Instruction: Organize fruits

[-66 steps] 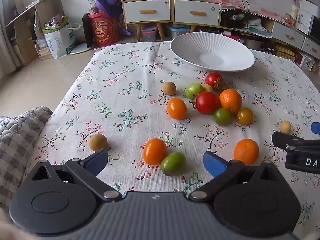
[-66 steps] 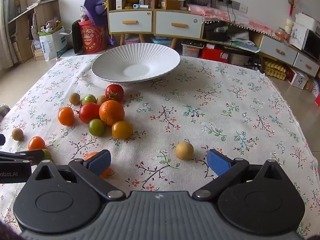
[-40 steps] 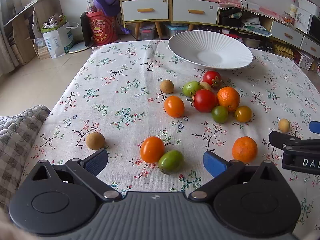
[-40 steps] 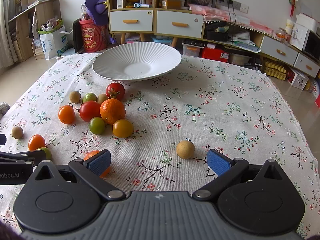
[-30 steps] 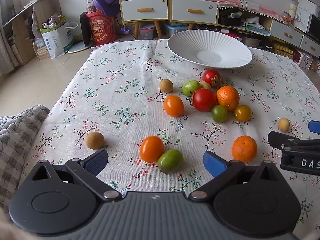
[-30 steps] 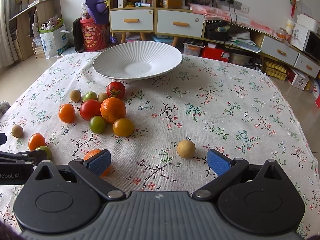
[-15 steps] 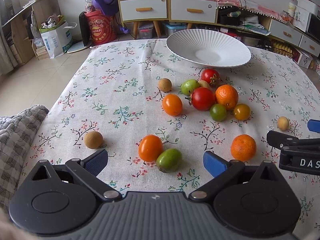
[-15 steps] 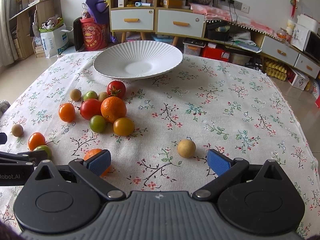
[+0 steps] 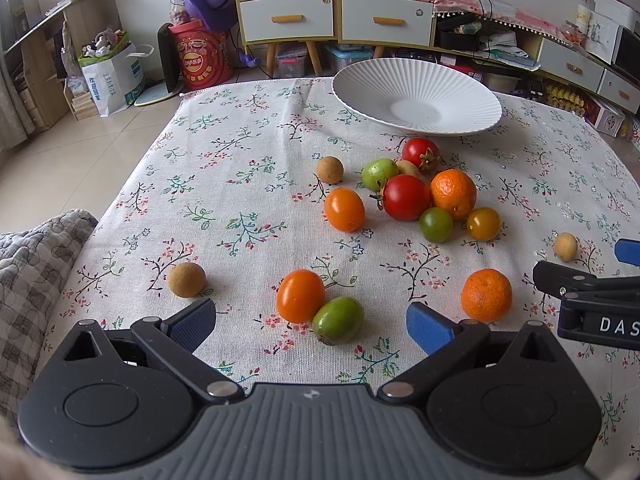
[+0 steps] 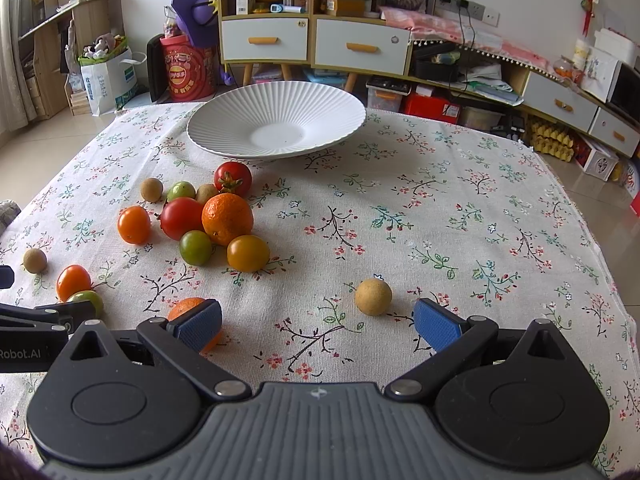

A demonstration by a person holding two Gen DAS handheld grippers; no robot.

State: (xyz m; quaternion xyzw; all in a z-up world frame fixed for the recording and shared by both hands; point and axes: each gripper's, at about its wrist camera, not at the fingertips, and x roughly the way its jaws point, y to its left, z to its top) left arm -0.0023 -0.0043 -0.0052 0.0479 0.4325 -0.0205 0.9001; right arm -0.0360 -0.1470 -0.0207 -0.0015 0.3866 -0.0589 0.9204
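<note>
A white ribbed bowl [image 9: 416, 98] [image 10: 276, 126] sits empty at the far side of the floral tablecloth. A cluster of tomatoes and an orange [image 9: 453, 194] [image 10: 227, 219] lies in front of it. My left gripper [image 9: 310, 326] is open and empty, with an orange tomato [image 9: 300, 295] and a green fruit [image 9: 337, 320] just ahead between its fingers. My right gripper [image 10: 318, 324] is open and empty; a tan longan [image 10: 373, 296] lies just ahead, near its right finger. A small orange [image 9: 486, 295] [image 10: 188, 308] sits partly behind its left finger.
A longan [image 9: 186, 279] lies at the left, another [image 9: 329, 169] near the cluster, a third [image 9: 565, 246] at the right. A checked cushion [image 9: 28, 280] borders the table's left edge. Cabinets [image 10: 316, 46] and clutter stand beyond the table.
Both grippers have shifted slightly, so the fruit and bowl sit a little differently in view. Nothing was taken or let go; both stay open.
</note>
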